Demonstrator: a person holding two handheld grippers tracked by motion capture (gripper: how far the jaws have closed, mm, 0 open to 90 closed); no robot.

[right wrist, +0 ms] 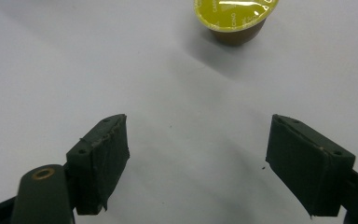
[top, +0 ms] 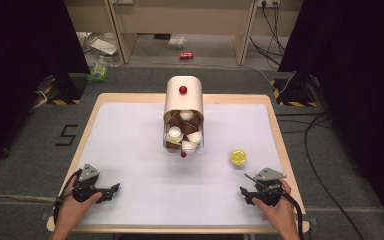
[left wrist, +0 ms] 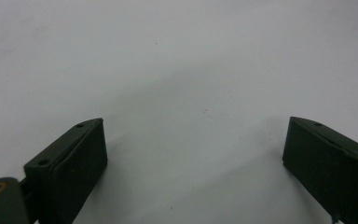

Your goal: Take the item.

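A cream capsule holder with a red knob stands at the table's far centre. Its clear drawer is stacked with several brown and white coffee capsules. A single capsule with a yellow foil lid stands upright on the white mat, right of the drawer. My right gripper rests near the front right edge, a short way in front of that capsule, open with nothing between its fingers. My left gripper lies at the front left, open over bare mat.
The white mat covers most of the wooden table, whose rim shows all round. Beyond the table, a red can lies on the floor with cables and scraps. Black curtains hang on both sides.
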